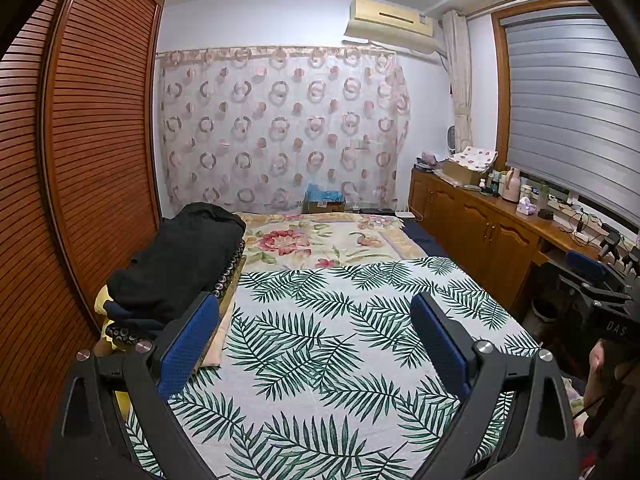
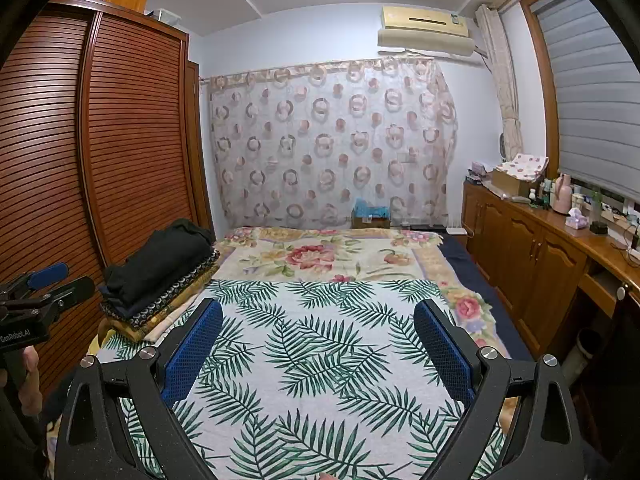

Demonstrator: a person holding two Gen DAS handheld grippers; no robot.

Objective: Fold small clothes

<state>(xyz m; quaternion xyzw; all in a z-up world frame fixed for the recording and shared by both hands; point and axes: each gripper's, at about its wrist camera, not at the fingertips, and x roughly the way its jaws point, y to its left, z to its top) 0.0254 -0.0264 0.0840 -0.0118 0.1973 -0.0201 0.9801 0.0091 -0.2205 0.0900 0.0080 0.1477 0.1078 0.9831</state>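
Two grippers are held above the bed: the left gripper (image 1: 316, 344) and the right gripper (image 2: 318, 344) are each seen with blue pads spread wide and nothing between them. No loose garment is laid out for folding; the only clothes in view are a stack of folded clothes (image 1: 176, 268) at the left edge of the bed, beside the wardrobe (image 1: 92, 152). A black garment (image 2: 160, 260) is seen on top, with dark patterned pieces and a yellow one beneath it.

The pieces are judged to be light, soft and limp, so sagging and slipping out of shape would be expected if they were lifted by the middle. A hem, corner or folded edge would best be pinched, one gripper at each end, so that the cloth is kept taut. The thick black piece may be bulkier and springier than the rest.

The working area is formed by a palm-leaf sheet (image 1: 340, 340), spread flat over a floral blanket (image 1: 320, 240) on the bed; it is soft and yielding, so firm pressing would be absorbed and the sheet could be dragged along. A patterned curtain (image 2: 332, 148) is hung at the far wall, and a cluttered wooden cabinet surface (image 2: 560, 232) runs below the window blind (image 1: 572, 112) on the right.
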